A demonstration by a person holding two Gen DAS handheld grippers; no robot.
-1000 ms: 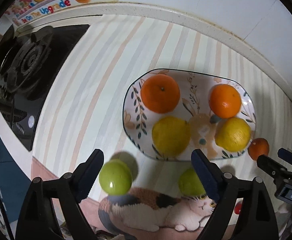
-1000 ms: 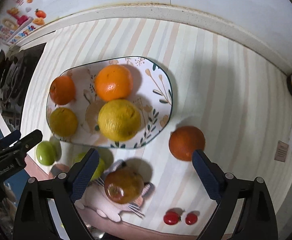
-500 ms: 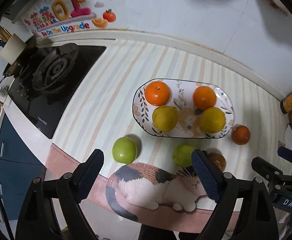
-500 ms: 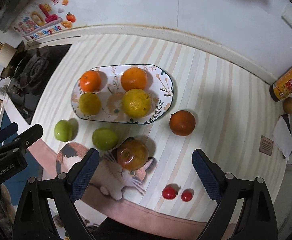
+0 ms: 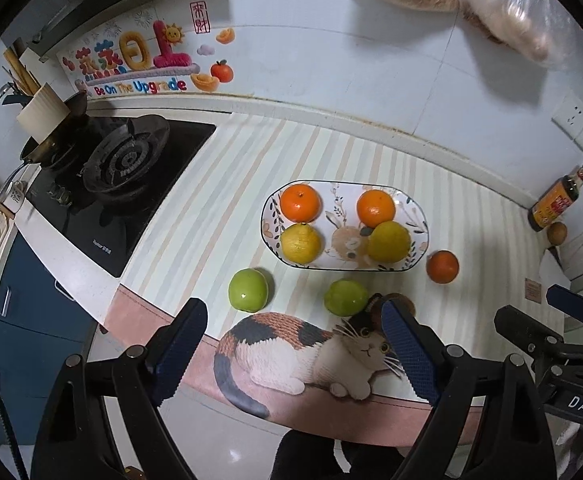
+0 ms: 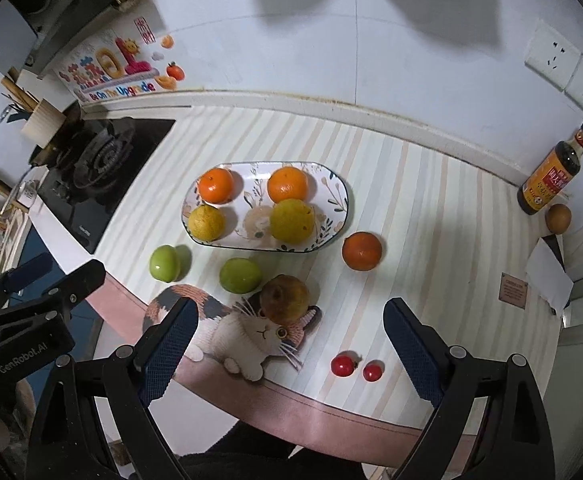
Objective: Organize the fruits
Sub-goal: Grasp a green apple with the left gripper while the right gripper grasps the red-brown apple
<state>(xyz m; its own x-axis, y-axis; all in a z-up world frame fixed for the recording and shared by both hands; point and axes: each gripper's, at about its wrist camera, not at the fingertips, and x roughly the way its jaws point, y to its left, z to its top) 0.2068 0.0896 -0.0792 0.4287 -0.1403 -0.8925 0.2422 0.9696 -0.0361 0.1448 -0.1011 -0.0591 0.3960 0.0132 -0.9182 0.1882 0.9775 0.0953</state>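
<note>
An oval patterned plate [image 5: 417, 224] [image 6: 337, 196] on the striped counter holds two oranges [image 5: 300, 203] [image 6: 287, 185] and two yellow citrus fruits [image 5: 302, 243] [image 6: 292, 220]. In front of it lie two green apples [image 5: 248, 290] [image 6: 164, 263], a brownish pear [image 6: 284, 299], a loose orange [image 5: 442, 266] [image 6: 361, 251] and two cherry tomatoes [image 6: 342, 365]. My left gripper [image 5: 293, 348] is open and empty, held high over the counter's front edge. My right gripper [image 6: 291, 350] is open and empty, also high and back.
A gas stove [image 5: 125, 164] with a pan sits at the left. A sauce bottle [image 6: 553, 176] and a small brown fruit [image 6: 558, 218] stand at the right by the wall. The counter's front edge [image 6: 311, 412] runs below the cat picture.
Both grippers have pulled up and back from the counter, so the plate and fruits look smaller and farther. No fruit has moved.
</note>
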